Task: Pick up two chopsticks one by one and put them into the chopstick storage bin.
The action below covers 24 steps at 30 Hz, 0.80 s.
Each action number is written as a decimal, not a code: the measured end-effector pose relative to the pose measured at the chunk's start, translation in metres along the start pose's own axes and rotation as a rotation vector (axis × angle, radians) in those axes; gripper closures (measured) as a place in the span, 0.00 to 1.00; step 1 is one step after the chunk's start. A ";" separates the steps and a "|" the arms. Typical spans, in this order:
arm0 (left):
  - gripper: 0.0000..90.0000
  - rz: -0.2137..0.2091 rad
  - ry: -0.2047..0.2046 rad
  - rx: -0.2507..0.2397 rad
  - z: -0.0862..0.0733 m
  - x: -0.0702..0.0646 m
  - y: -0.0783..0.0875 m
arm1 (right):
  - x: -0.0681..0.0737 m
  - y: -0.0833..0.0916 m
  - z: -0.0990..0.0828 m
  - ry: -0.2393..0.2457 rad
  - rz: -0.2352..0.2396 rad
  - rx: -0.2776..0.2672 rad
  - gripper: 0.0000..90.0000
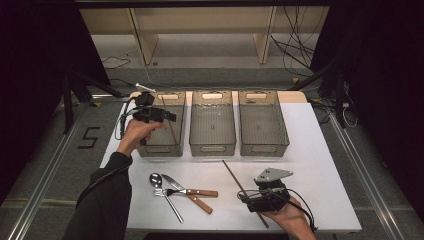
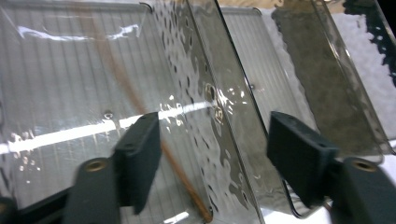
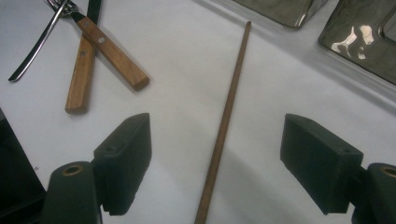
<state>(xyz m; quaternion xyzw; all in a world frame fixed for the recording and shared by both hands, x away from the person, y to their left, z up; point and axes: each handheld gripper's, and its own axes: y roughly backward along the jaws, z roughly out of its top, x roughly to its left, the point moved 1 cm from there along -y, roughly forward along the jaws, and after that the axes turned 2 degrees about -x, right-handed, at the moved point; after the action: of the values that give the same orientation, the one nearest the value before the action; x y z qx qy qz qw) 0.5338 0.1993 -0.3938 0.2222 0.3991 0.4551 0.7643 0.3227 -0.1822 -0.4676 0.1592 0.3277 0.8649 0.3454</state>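
Left gripper view: open, empty jaws over chopstick (image 2: 182, 179) inside bin (image 2: 56, 70); right gripper view: wide-open jaws astride table chopstick (image 3: 224, 126).

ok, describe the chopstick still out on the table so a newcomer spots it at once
Start at the three clear bins along the white table's far side. In front of the middle and right bins, a thin brown chopstick lies diagonally, between the right gripper's open jaws. Unlike the cutlery to its left, it's plain wood.

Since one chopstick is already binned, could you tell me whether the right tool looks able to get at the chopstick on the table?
Probably yes: the right tool hangs open over the chopstick, with bare table around it.
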 end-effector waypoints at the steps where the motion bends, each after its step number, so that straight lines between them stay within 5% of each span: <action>1: 0.35 0.004 0.005 -0.004 0.000 -0.001 0.000 | 0.000 0.000 0.000 0.000 -0.001 0.000 0.28; 12: 0.25 -0.019 -0.049 -0.057 -0.010 -0.013 0.015 | -0.002 0.001 0.000 -0.010 -0.012 0.010 0.28; 21: 0.22 -0.090 -0.121 -0.163 -0.042 -0.031 0.040 | -0.008 0.003 0.002 -0.052 -0.019 0.075 0.34; 24: 0.21 -0.113 -0.145 -0.164 -0.056 -0.036 0.043 | -0.010 0.002 0.002 -0.066 -0.022 0.107 0.36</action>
<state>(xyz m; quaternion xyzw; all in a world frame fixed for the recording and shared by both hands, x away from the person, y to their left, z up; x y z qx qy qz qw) 0.4568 0.1875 -0.3817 0.1684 0.3162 0.4252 0.8312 0.3301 -0.1898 -0.4652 0.2021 0.3634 0.8367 0.3564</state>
